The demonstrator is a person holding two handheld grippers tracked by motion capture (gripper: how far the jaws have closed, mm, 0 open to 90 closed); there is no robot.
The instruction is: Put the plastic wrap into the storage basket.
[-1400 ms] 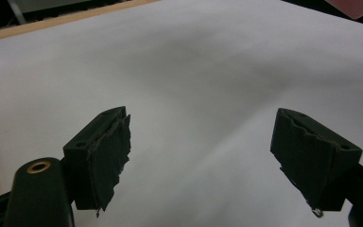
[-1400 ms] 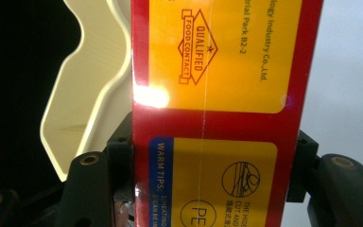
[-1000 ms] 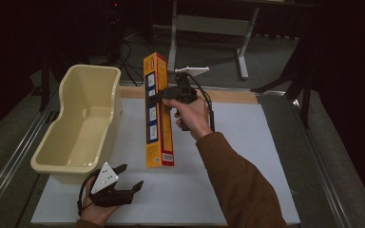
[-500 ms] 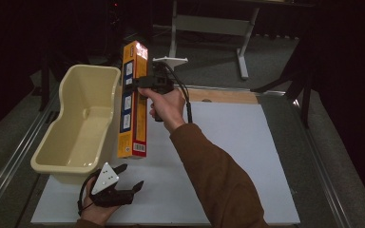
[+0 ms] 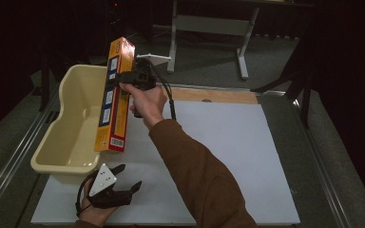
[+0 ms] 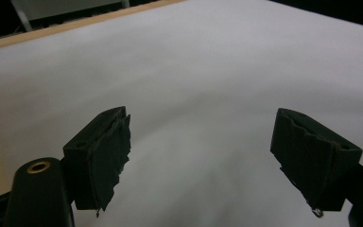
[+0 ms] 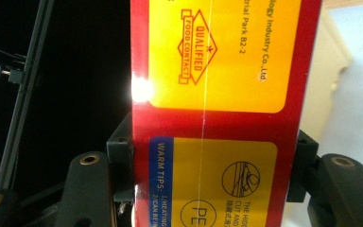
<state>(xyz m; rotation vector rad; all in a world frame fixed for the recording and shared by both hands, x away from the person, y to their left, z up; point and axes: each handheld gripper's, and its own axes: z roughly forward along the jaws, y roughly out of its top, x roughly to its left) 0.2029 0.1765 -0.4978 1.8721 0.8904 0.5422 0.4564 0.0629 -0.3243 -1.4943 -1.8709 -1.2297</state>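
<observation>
A long orange and red box (image 5: 115, 97) hangs upright in the air over the right rim of a cream plastic tub (image 5: 71, 124). My right gripper (image 5: 126, 78) is shut on the box's upper part, a hand and a brown sleeve behind it. In the right gripper view the box (image 7: 222, 113) sits clamped between both black jaws, its yellow labels facing the camera. My left gripper (image 5: 126, 184) rests low on the white sheet near the front left, just in front of the tub. Its jaws stand wide apart with nothing between them, as the left gripper view (image 6: 203, 165) confirms.
A white sheet (image 5: 237, 142) covers the table, with a wooden strip (image 5: 214, 95) along its far edge. Metal rails (image 5: 19, 152) run along both sides. A metal stand (image 5: 209, 28) is on the dark floor beyond the table.
My right gripper has carried the box to the left and a little up, from over the white sheet to above the tub's right rim. The left gripper has stayed put.
</observation>
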